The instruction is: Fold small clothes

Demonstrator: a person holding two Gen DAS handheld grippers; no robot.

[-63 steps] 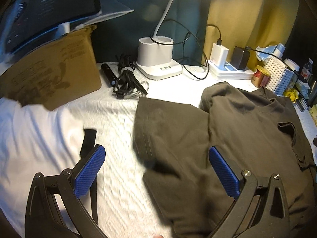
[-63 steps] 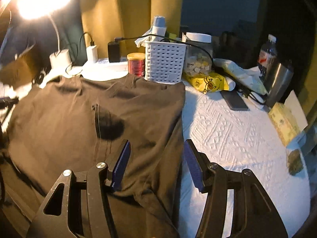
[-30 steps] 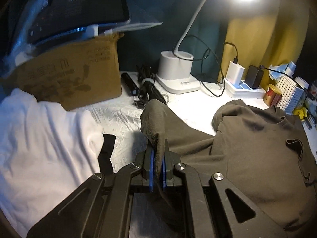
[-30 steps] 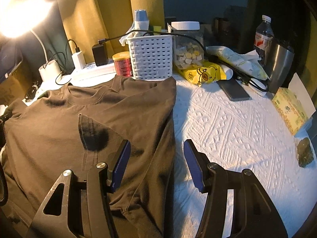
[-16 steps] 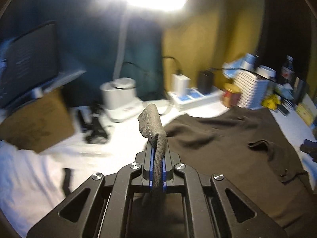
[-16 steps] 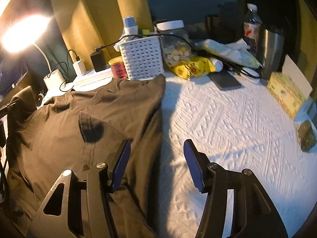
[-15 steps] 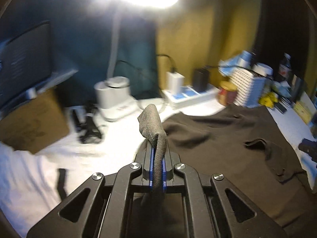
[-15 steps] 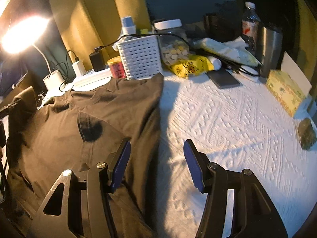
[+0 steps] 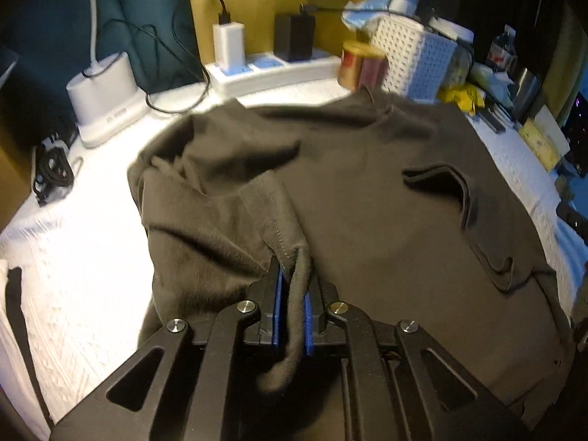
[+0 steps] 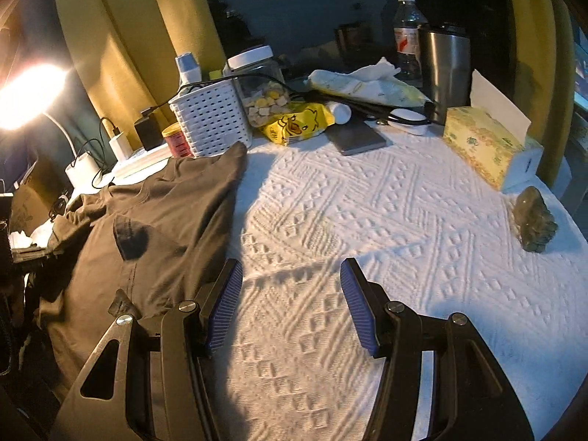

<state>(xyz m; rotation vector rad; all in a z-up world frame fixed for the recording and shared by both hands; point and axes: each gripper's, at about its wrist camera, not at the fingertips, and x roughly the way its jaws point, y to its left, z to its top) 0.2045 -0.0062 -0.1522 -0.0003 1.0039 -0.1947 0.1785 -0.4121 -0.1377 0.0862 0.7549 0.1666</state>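
A dark olive T-shirt lies spread on the white textured table cover, with its right edge in the right wrist view. Its left sleeve is folded inward over the body. The sleeve hem stands between the blue pads of my left gripper, low over the shirt. The jaws are opening, with a thin gap beside the left pad. My right gripper is open over bare cover, just right of the shirt's edge, with nothing between its fingers.
A lamp base, a power strip with chargers and a white basket line the back. A phone, a steel tumbler, a tissue box and a small stone figure sit right.
My left gripper took hold of the sleeve, carried it right over the shirt body and lowered it, and its jaws have parted slightly. My right gripper slid right, off the shirt onto bare cover.
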